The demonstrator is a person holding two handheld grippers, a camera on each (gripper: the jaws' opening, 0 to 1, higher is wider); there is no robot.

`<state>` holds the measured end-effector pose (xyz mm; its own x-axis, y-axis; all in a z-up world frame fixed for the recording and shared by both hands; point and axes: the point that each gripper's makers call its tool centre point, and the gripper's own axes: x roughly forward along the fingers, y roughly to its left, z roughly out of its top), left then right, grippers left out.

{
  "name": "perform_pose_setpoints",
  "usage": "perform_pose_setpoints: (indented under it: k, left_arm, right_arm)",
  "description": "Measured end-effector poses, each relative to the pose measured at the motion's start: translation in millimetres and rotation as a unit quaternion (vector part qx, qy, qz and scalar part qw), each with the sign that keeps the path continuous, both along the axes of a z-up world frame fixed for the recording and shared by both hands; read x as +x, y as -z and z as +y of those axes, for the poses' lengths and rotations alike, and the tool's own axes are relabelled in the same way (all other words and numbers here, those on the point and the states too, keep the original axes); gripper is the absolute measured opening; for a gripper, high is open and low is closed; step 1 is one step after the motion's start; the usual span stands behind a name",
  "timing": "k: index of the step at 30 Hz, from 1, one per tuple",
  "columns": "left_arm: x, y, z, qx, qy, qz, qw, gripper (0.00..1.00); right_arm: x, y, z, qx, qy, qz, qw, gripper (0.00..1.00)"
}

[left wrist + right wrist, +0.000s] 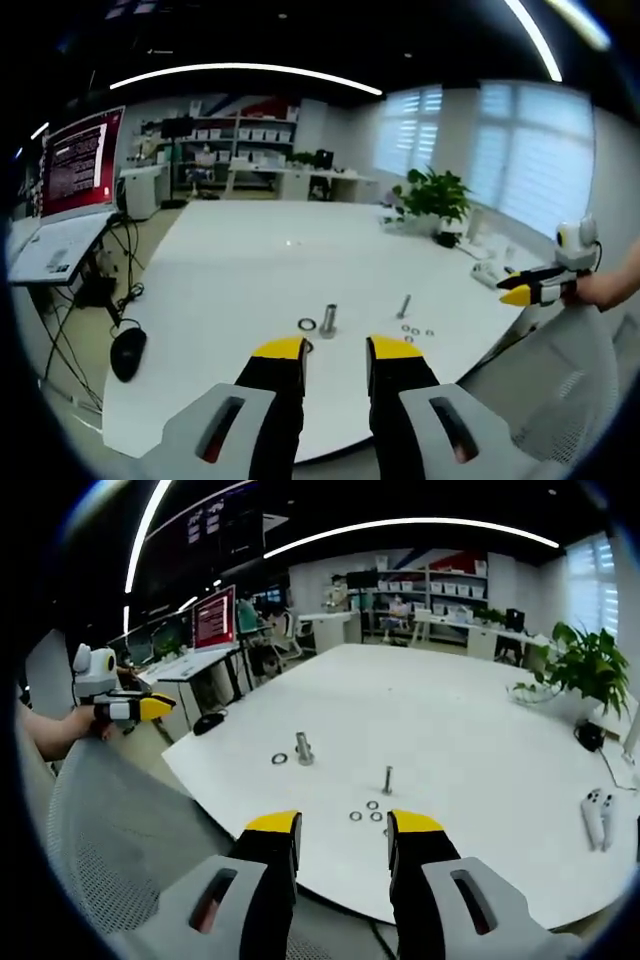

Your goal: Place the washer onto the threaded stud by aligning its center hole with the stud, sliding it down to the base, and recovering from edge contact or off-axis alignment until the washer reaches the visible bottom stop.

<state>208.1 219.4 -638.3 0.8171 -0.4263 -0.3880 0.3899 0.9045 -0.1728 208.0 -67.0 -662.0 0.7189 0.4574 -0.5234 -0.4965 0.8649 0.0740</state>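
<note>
The left gripper [334, 350] is held above the near edge of the white tabletop [250, 270] with its yellow-tipped jaws spread and nothing between them. The right gripper [344, 825] is likewise held above the tabletop edge, jaws spread and empty. In the left gripper view, the right gripper [522, 289] enters from the right, held in a person's hand [600, 290]; in the right gripper view, the left gripper [150, 708] enters from the left, held in a hand [70, 730]. Two upright fasteners stand on the tabletop. The thicker threaded stud [304, 748] stands with one washer [279, 759] lying flat just beside it, apart from the stud and not on it. The thinner bolt [387, 779] stands to the other side, with three small washers [368, 811] lying flat near its base, toward the gripper. In the left gripper view, the stud [328, 319] and the single washer [307, 324] lie just ahead of the jaws, with the thin bolt [404, 306] and its small washers [412, 331] nearby. A computer mouse [127, 353] rests on the tabletop edge. A potted plant [583, 666] stands at the far side, and a white controller [597, 816] lies on the tabletop. A mesh chair back [120, 840] is below the tabletop edge.
</note>
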Motion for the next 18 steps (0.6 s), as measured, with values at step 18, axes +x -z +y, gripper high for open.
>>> perform_pose_setpoints:
  k: [18]
  left_arm:
    - [-1.5,2.5,0.8,0.001,0.0,0.005,1.0,0.21]
  right_arm:
    - [-0.2,1.4,-1.1,0.001,0.002,0.003,1.0,0.37]
